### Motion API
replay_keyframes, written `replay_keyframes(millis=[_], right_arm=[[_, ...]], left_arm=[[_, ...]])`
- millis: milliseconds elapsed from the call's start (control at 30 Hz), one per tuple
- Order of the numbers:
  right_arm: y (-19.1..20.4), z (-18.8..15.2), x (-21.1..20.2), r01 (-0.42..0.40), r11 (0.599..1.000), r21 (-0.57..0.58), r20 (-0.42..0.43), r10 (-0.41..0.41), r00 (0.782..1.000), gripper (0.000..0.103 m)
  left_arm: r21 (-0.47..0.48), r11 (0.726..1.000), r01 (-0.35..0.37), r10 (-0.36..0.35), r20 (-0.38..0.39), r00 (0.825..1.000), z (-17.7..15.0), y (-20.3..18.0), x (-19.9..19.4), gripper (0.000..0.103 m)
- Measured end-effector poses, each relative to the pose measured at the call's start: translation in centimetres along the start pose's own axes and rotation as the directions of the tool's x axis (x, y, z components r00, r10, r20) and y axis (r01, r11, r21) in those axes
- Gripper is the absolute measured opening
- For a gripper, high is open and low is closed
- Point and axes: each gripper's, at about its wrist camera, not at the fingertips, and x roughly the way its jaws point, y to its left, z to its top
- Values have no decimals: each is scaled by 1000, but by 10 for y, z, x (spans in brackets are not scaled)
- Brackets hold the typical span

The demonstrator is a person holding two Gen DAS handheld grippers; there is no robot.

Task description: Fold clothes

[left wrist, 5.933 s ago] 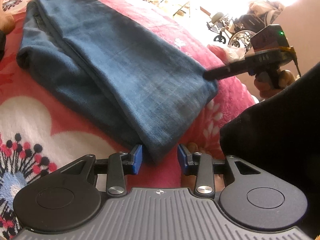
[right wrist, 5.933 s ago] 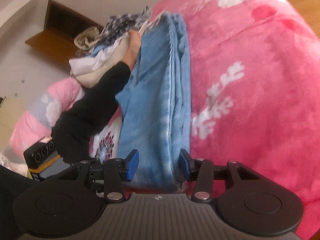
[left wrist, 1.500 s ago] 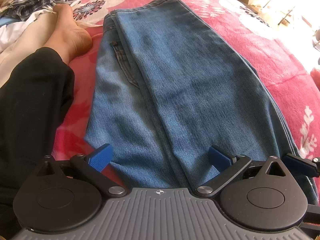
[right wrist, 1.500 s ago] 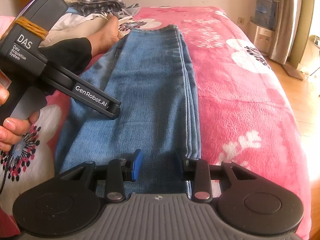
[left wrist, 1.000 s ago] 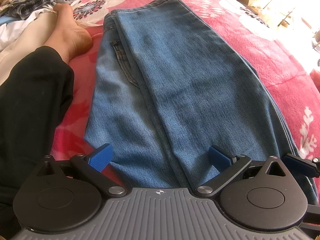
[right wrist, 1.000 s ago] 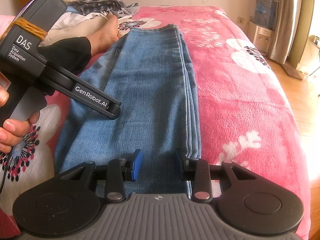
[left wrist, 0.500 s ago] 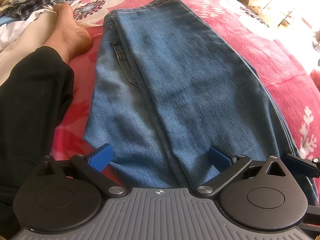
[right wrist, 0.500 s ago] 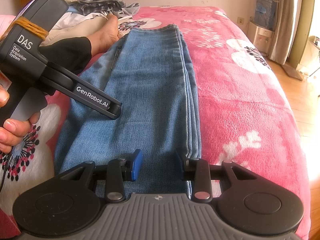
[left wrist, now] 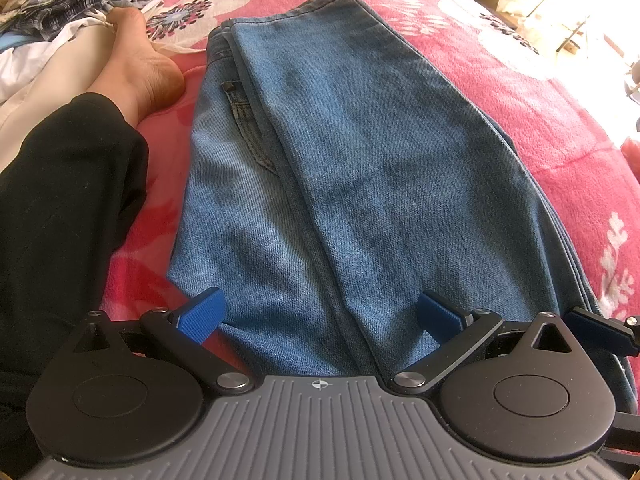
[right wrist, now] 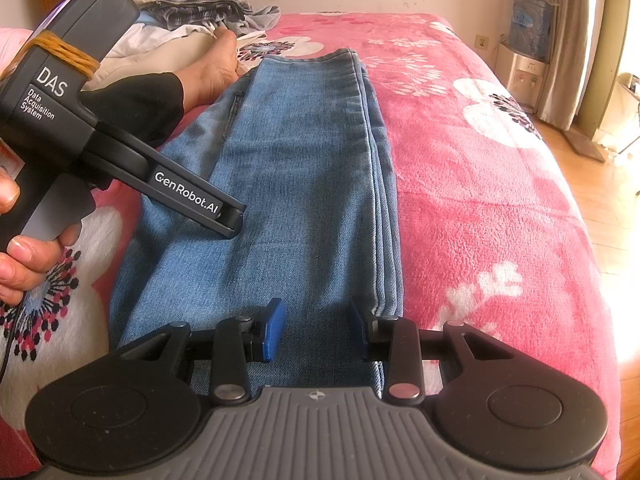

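Pink blanket point(right wrist: 480, 208); folded jeans point(right wrist: 304, 184) between both grippers' parted jaws, seemingly ungripped

Left gripper point(left wrist: 319, 316): grey ribbed housing, two black round discs, black linkage arms with silver pivot screws, blue ridged pads point(left wrist: 201, 313). Right gripper point(right wrist: 316, 335): identical build. At the right-wrist view's upper left, the left unit's black body reads "DAS Data Acquisition System" and "GenRobot.AI", wrapped with yellow cord. Person wears a black trouser leg point(left wrist: 60, 208).

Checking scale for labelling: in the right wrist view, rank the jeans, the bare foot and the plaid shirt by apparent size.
1. Jeans, by far the largest.
2. Plaid shirt and bare foot: look alike in size; the shirt lies farther away, bunched and partly hidden, so unranked.
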Motion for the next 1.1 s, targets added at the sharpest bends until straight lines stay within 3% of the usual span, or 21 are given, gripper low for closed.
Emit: replay_keyframes(millis=[500, 733, 867, 1100], right_arm=[[-1, -1, -1, -2, 1000, -4, 9, 2, 1000, 38], [-3, -5, -9, -18, 1000, -26, 4, 18, 1000, 38], [-16, -16, -22, -76, 996, 42, -4, 76, 997, 37], [-17, -39, -49, -87, 995, 52, -48, 90, 995, 37]], left_arm=[[-1, 1000, 25, -25, 16, 1000, -6, 5, -4, 103], [-25, 997, 77, -76, 6, 997, -49, 26, -22, 103], [-43, 993, 114, -113, 8, 994, -71, 32, -36, 103], [-13, 983, 184, -184, -59, 981, -97, 33, -47, 103]])
